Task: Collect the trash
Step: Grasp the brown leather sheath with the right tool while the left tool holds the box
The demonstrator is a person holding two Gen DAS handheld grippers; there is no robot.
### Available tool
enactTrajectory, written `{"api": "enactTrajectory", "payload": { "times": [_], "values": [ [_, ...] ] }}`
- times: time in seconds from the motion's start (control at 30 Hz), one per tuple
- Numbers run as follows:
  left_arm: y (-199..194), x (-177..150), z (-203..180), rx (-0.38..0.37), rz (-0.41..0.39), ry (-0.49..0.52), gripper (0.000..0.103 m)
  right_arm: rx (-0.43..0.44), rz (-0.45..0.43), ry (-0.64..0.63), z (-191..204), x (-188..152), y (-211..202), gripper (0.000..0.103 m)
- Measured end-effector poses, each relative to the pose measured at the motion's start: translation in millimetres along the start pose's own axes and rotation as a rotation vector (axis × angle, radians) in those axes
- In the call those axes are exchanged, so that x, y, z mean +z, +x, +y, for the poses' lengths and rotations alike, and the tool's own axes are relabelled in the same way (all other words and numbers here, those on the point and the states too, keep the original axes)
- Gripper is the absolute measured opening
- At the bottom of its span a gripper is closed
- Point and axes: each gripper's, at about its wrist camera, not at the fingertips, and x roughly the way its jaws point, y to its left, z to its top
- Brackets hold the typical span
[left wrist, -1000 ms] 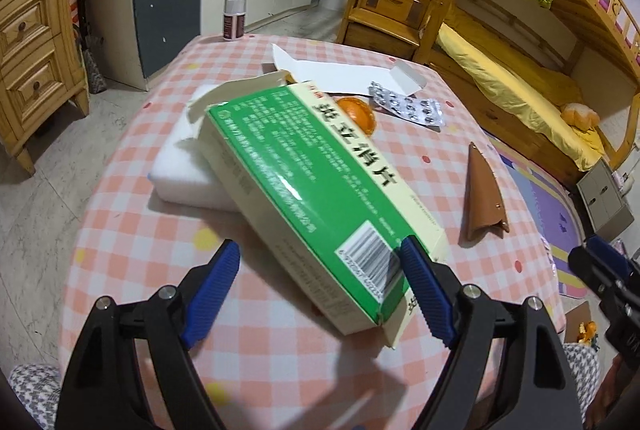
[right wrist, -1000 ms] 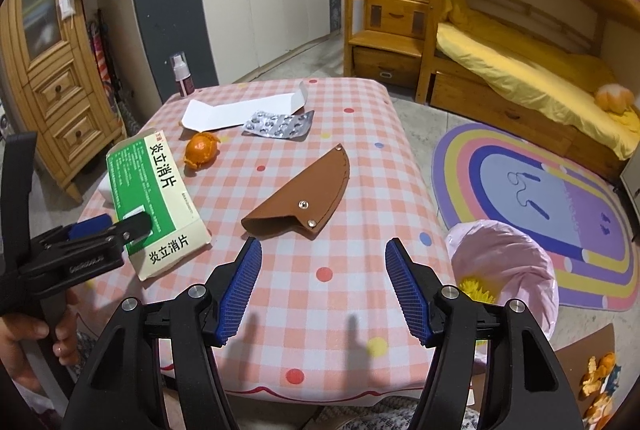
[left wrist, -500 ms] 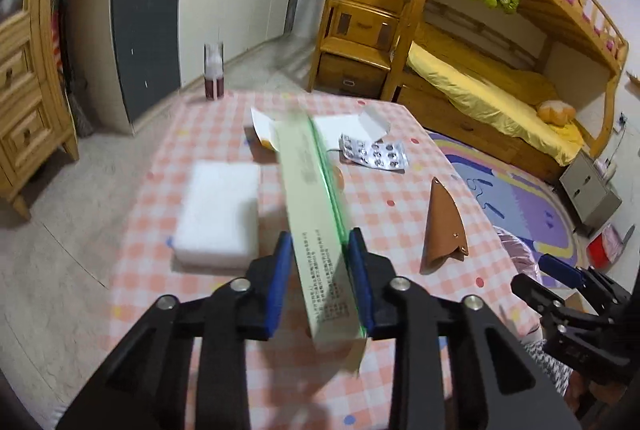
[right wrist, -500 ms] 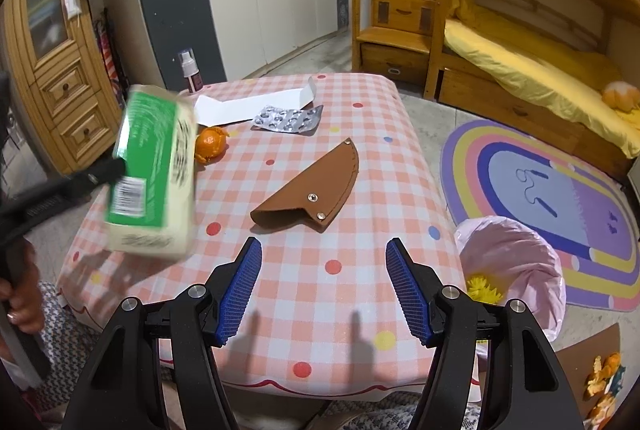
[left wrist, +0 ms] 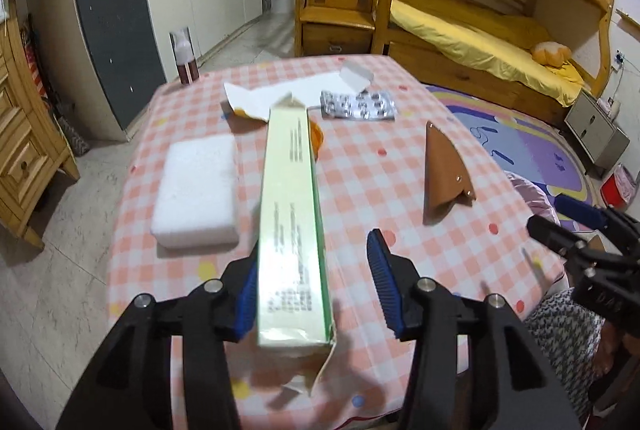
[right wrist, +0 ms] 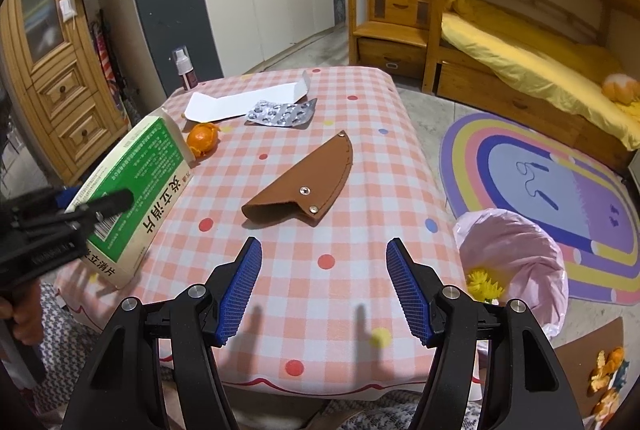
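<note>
A green and cream medicine box [left wrist: 290, 205] stands on its narrow edge between the jaws of my left gripper [left wrist: 314, 254]. The jaws are opening: the left pad still touches the box, and the right pad stands well clear of it. In the right wrist view the box [right wrist: 136, 185] tilts at the table's near left corner with the left gripper [right wrist: 92, 205] across it. My right gripper [right wrist: 323, 244] hangs open and empty over the near table edge. An orange peel [right wrist: 203, 138], a blister pack [right wrist: 280, 113] and a white paper [right wrist: 244, 101] lie further back.
A brown leather sheath [right wrist: 304, 181] lies mid-table and a white foam block [left wrist: 196, 189] lies left of the box. A spray bottle [right wrist: 185, 69] stands at the far corner. A pink-lined bin [right wrist: 516, 254] holding yellow flowers stands right of the checked table [right wrist: 360, 157]. Peels [right wrist: 608, 374] lie on the floor.
The left gripper closed on the flat-lying box, raised it and turned it on edge. Its jaws have since parted, leaving a gap at the right pad. The right gripper has stayed put.
</note>
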Motion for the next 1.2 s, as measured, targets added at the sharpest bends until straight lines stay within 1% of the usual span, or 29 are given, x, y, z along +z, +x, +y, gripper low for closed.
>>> {"api": "enactTrajectory", "payload": {
  "times": [0.1,0.17,0.23,0.3,0.37,0.47,0.57,0.73,0.8,0.83,0.87,0.93,0.97,1.03,1.1,1.2],
  "values": [
    [6,-3,4,0.009,0.0,-0.015,0.046,0.007,0.004,0.007,-1,-1,2,0.066],
    [6,-3,6,0.015,-0.006,-0.017,0.023,0.015,0.009,0.007,1,0,4,0.068],
    [3,-1,8,0.012,-0.017,-0.022,0.022,0.021,0.012,0.0,5,2,7,0.072],
    [-6,1,9,0.007,-0.049,-0.027,0.021,0.027,0.016,-0.001,9,6,12,0.073],
    [-15,4,9,0.022,-0.083,-0.026,0.021,0.031,0.029,0.004,12,13,22,0.073],
    [-22,8,10,0.024,-0.109,-0.031,0.021,0.02,0.044,0.018,16,28,42,0.073],
    [-20,9,12,0.031,-0.105,-0.035,0.021,-0.012,0.059,0.017,22,43,66,0.079],
    [-15,7,17,0.029,-0.09,-0.043,0.022,-0.066,0.119,0.065,22,60,106,0.08],
    [-14,7,19,0.024,-0.088,-0.047,0.022,-0.082,0.154,0.066,21,60,118,0.08],
    [-14,6,20,0.022,-0.089,-0.049,0.022,-0.076,0.169,0.065,21,58,121,0.08],
    [-14,6,21,0.021,-0.09,-0.049,0.022,-0.074,0.161,0.051,22,57,120,0.078],
    [-14,5,22,0.017,-0.089,-0.052,0.022,-0.041,0.162,-0.007,28,52,114,0.069],
    [-13,5,23,0.015,-0.087,-0.055,0.022,-0.023,0.165,-0.041,32,49,112,0.067],
    [-13,4,25,0.011,-0.08,-0.063,0.022,0.005,0.179,-0.137,42,40,104,0.067],
    [-12,4,25,0.01,-0.077,-0.065,0.022,0.01,0.195,-0.212,49,30,93,0.067],
    [-12,2,25,0.007,-0.075,-0.066,0.022,-0.016,0.215,-0.219,45,21,82,0.071]
  ]
}}
